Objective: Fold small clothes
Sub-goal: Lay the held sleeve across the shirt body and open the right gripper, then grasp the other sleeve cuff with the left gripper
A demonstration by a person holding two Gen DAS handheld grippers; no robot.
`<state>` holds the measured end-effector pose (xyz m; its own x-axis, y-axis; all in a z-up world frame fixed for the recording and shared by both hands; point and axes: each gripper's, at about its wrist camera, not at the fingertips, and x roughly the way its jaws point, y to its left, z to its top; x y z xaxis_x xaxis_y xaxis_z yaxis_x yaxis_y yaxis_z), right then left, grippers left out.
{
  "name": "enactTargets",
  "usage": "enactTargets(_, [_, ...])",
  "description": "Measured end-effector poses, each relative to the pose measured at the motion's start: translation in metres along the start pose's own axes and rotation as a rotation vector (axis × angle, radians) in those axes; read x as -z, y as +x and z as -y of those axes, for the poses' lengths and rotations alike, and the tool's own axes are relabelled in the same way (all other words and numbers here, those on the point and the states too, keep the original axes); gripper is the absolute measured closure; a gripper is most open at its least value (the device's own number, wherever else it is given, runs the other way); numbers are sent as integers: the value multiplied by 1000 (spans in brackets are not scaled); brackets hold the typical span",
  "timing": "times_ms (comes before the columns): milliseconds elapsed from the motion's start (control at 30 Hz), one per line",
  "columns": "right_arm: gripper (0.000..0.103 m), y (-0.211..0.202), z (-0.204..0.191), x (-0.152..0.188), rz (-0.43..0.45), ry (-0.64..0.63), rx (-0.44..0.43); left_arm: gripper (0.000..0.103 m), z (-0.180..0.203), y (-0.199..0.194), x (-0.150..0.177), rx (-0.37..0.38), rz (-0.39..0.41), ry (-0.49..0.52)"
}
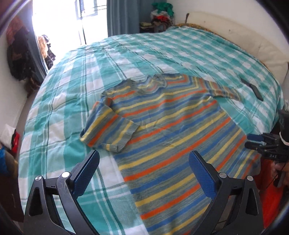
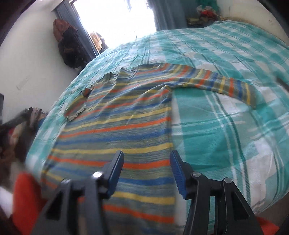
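Striped sweater (image 1: 171, 130) lies flat on the bed, on a teal-and-white checked bedspread (image 1: 59, 101). Stripes are orange, blue, yellow and grey-green. Its hem end reaches the near edge of the bed; the neck (image 1: 153, 85) points toward the far side. The sleeve (image 1: 108, 126) that sits left in the left camera is folded in, with its cuff lying over the edge of the body. The other sleeve (image 2: 225, 85) is stretched straight out to the side on the bedspread.

Left gripper (image 1: 144, 162) hangs above the lower part of the sweater, near its left edge, jaws spread wide, nothing between them, pads clear of the cloth. Right gripper (image 2: 147, 162) hangs over the sweater's right side edge near the hem, jaws parted about halfway, empty; the cloth shows below the gap, not pinched. The right camera's picture is blurred.

In the left view the right gripper appears at the right border, beside the bed edge. A dark flat object (image 1: 252, 88) lies on the bedspread beyond the outstretched sleeve; what it is cannot be told. A bright window (image 2: 115, 19) with blue-grey curtains (image 1: 122, 16) is behind the bed, and clothes (image 1: 18, 54) hang on the wall at left.
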<state>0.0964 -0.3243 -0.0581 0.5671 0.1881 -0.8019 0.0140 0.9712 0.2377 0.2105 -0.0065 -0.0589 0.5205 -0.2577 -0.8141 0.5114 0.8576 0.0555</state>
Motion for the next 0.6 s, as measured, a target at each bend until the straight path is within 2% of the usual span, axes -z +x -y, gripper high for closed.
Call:
enactTargets(33, [50, 14, -11, 8, -38, -14, 3, 8, 1, 23, -2, -45, -33, 34])
enactTargets(67, [50, 26, -19, 14, -80, -25, -3, 12, 0, 43, -4, -66, -56, 58])
enactTargets(100, [50, 32, -26, 18, -105, -47, -28, 20, -3, 61, -5, -69, -82, 70])
enactTargets(133, [50, 35, -31, 21, -113, -84, -35, 27, -9, 77, -5, -60, -114, 65])
enactTargets(167, [50, 35, -36, 24, -105, -130, -6, 29, -14, 92, -4, -52, -141, 54])
enactTargets(233, [50, 35, -40, 30, -102, -197, 39, 42, -22, 114, -1, -59, -171, 57])
enactTargets(267, [50, 34, -36, 33, -102, -198, 41, 43, -23, 121, 2, -59, -173, 73])
enactTargets(300, [50, 34, -31, 33, -100, -177, 34, 49, -23, 125, 4, -44, -169, 89])
enactTargets(400, [50, 34, -18, 31, -97, -116, 16, 99, -31, 132, -3, -25, -215, 52])
enactTargets(467, [50, 33, -15, 28, -95, -103, 18, 101, -46, 120, -11, -6, -194, -28])
enactTargets(533, [50, 33, -14, 28, -94, -95, 16, 102, -72, 96, -22, -50, -114, -122])
enactTargets(600, [50, 33, -16, 28, -92, -99, 21, 102, -118, 66, -26, -84, -32, -300])
